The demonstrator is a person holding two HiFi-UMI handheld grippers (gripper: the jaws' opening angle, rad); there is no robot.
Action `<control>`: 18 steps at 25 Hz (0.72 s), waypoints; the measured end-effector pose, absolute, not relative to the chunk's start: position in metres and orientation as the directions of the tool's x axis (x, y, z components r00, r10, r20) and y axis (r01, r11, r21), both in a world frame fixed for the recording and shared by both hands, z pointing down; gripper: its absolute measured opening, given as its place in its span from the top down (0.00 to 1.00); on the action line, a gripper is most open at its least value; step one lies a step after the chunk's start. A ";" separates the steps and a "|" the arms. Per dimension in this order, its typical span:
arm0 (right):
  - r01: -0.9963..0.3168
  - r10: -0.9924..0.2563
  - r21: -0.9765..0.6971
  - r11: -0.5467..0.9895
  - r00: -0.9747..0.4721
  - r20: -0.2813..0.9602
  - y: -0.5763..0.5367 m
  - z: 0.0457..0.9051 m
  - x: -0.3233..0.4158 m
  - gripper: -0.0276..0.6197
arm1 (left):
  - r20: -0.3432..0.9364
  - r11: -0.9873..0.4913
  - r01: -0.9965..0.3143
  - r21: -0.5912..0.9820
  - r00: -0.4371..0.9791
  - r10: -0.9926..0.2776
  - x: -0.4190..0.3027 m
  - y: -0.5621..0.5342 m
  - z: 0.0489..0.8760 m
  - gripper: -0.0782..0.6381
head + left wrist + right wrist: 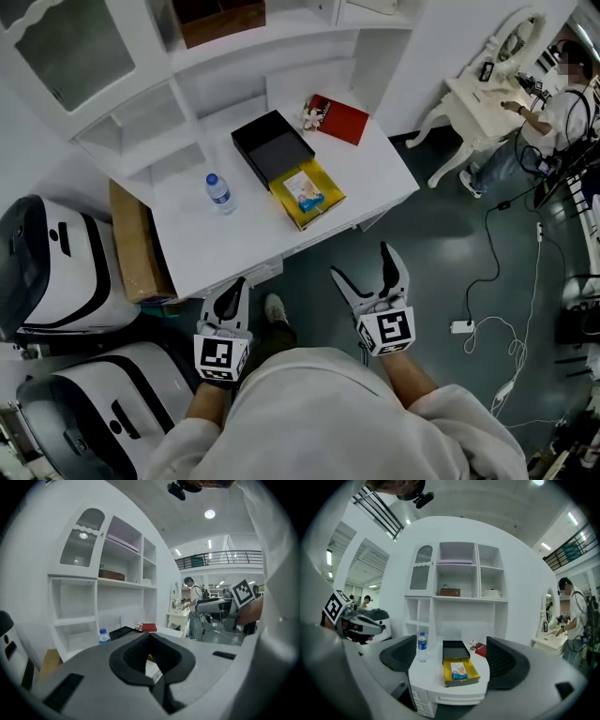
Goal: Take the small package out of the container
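Note:
A yellow open container [326, 177] lies near the front of the white desk [244, 244], with a small light package [305, 190] lying flat inside it. A black box [272, 145] adjoins its far end. Both grippers hang below the desk's front edge, apart from the container. My left gripper [231, 292] is shut and empty. My right gripper [366, 265] is open and empty. In the right gripper view the container [476, 673] and the package [459, 669] show between the spread pads, far ahead. The left gripper [151, 641] view has its joined pads across the desk.
A water bottle [219, 193] stands left of the container and a red box [339, 119] lies at the desk's back right. A cardboard box [136, 244] and white machines [56, 262] sit to the left. A person [562, 94] works at a dressing table at the far right; cables [487, 319] cross the floor.

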State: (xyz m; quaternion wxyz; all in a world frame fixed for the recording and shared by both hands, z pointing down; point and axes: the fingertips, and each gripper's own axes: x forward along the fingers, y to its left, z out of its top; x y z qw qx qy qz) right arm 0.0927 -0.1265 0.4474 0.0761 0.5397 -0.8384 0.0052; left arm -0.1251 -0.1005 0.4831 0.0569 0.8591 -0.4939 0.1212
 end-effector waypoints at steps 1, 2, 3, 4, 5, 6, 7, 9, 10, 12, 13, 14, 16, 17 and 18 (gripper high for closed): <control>-0.907 -0.905 0.077 0.413 -0.400 0.142 -0.138 0.449 0.088 0.27 | 0.267 -0.510 -0.860 -0.019 0.488 -0.831 -0.130 -0.111 0.483 0.88; -0.909 -0.906 0.080 0.410 -0.395 0.151 -0.150 0.450 0.083 0.27 | 0.269 -0.514 -0.858 -0.016 0.492 -0.828 -0.134 -0.120 0.484 0.88; -0.910 -0.907 0.084 0.407 -0.390 0.160 -0.161 0.452 0.078 0.27 | 0.270 -0.517 -0.856 -0.012 0.495 -0.826 -0.139 -0.130 0.484 0.88; -0.911 -0.907 0.086 0.403 -0.386 0.170 -0.171 0.453 0.073 0.27 | 0.270 -0.520 -0.854 -0.007 0.499 -0.823 -0.143 -0.138 0.484 0.88; -0.913 -0.908 0.088 0.399 -0.380 0.179 -0.182 0.456 0.070 0.27 | 0.270 -0.523 -0.852 -0.003 0.503 -0.821 -0.147 -0.146 0.484 0.88; -0.914 -0.909 0.090 0.395 -0.374 0.187 -0.192 0.458 0.066 0.27 | 0.271 -0.525 -0.851 0.001 0.506 -0.819 -0.151 -0.153 0.485 0.88; -0.916 -0.910 0.093 0.389 -0.367 0.193 -0.202 0.460 0.063 0.27 | 0.274 -0.527 -0.850 0.004 0.508 -0.817 -0.156 -0.160 0.488 0.88; -0.920 -0.912 0.098 0.380 -0.355 0.206 -0.220 0.466 0.057 0.27 | 0.286 -0.527 -0.850 0.012 0.507 -0.813 -0.165 -0.172 0.495 0.88; -0.920 -0.911 0.101 0.378 -0.351 0.216 -0.228 0.471 0.055 0.27 | 0.289 -0.526 -0.850 0.014 0.508 -0.812 -0.168 -0.178 0.497 0.88; -0.919 -0.906 0.105 0.381 -0.348 0.241 -0.240 0.481 0.051 0.27 | 0.292 -0.525 -0.851 0.022 0.508 -0.810 -0.172 -0.186 0.499 0.88; -0.917 -0.903 0.108 0.384 -0.349 0.252 -0.247 0.486 0.049 0.27 | 0.295 -0.523 -0.852 0.026 0.507 -0.810 -0.174 -0.190 0.500 0.88; -0.915 -0.899 0.111 0.389 -0.350 0.262 -0.254 0.490 0.047 0.27 | 0.298 -0.521 -0.853 0.028 0.505 -0.810 -0.175 -0.194 0.500 0.88; -0.909 -0.891 0.116 0.400 -0.356 0.282 -0.268 0.500 0.044 0.27 | 0.307 -0.515 -0.856 0.029 0.498 -0.811 -0.176 -0.201 0.502 0.88; -0.906 -0.886 0.117 0.407 -0.360 0.293 -0.274 0.506 0.043 0.27 | 0.311 -0.512 -0.859 0.026 0.493 -0.812 -0.176 -0.204 0.502 0.88; -0.902 -0.879 0.115 0.415 -0.366 0.305 -0.281 0.513 0.042 0.27 | 0.314 -0.507 -0.862 0.021 0.487 -0.815 -0.176 -0.206 0.503 0.88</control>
